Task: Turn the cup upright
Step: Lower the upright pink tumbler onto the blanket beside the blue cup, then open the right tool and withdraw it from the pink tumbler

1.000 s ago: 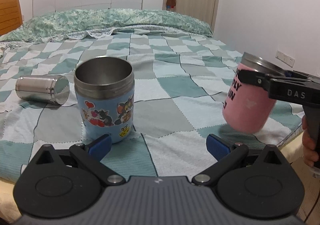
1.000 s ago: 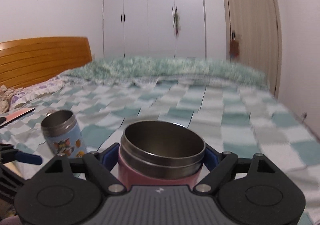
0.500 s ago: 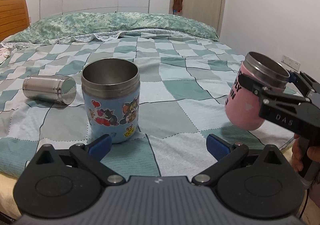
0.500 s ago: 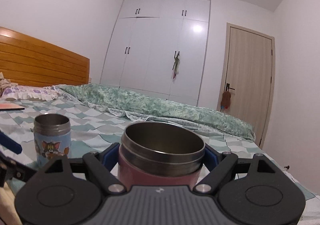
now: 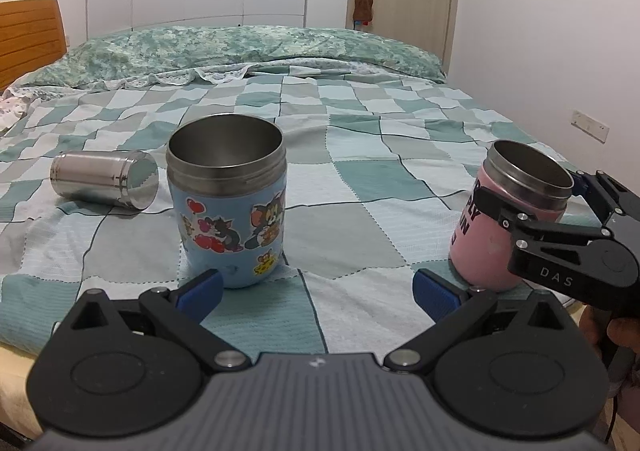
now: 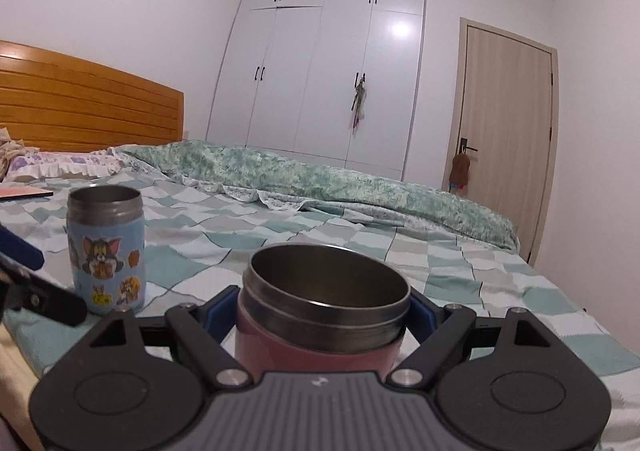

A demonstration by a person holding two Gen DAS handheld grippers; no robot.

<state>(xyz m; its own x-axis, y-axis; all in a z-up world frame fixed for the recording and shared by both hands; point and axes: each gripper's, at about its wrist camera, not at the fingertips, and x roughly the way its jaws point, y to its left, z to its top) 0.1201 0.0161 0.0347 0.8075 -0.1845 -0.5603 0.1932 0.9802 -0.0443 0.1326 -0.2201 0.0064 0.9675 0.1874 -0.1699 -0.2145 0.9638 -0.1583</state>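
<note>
My right gripper [image 6: 320,315] is shut on a pink steel-rimmed cup [image 6: 316,335], mouth up and tilted a little. In the left wrist view the pink cup [image 5: 492,243] is at the right with its base down at the bed's surface near the front right edge, and the right gripper [image 5: 560,211] clamps it below the rim. My left gripper [image 5: 316,293] is open and empty just in front of a blue cartoon cup [image 5: 230,207], which stands upright; it also shows in the right wrist view [image 6: 106,247]. A plain steel cup [image 5: 104,179] lies on its side at the left.
Everything sits on a bed with a green and white checked cover [image 5: 360,179]. A rolled green quilt [image 5: 240,47] lies across the far side. A wooden headboard [image 6: 80,107] is at the left, wardrobes and a door behind. The bed's front edge is close under both grippers.
My right gripper has lowered the pink cup and brought it closer to upright, its base now down by the bed. My left gripper stays open in front of the blue cup.
</note>
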